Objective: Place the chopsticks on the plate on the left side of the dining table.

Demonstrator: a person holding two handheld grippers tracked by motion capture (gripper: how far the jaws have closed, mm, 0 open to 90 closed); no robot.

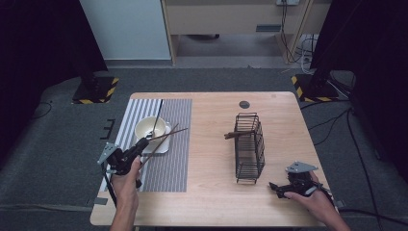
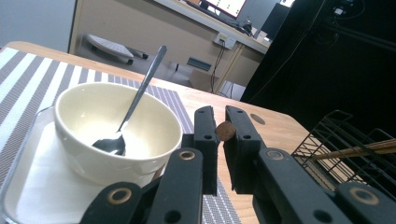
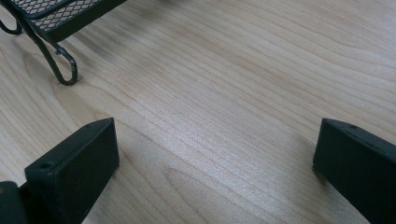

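My left gripper (image 1: 144, 141) is shut on a pair of brown chopsticks (image 1: 167, 134) that fan out up and to the right over the striped placemat (image 1: 173, 159). In the left gripper view the jaws (image 2: 222, 122) pinch a round brown chopstick end (image 2: 225, 130). Just to their left stands a cream bowl (image 2: 93, 135) with a metal spoon (image 2: 140, 88) in it, on a square plate (image 2: 28, 186). My right gripper (image 1: 273, 186) rests open at the table's front right, its jaws (image 3: 215, 158) wide apart over bare wood.
A black wire rack (image 1: 250, 149) lies on its side at mid-table, with another brown chopstick (image 1: 238, 135) poking out of its left side. Its curled foot (image 3: 60, 65) shows near my right gripper. A round dark plug (image 1: 244, 104) sits at the table's far edge.
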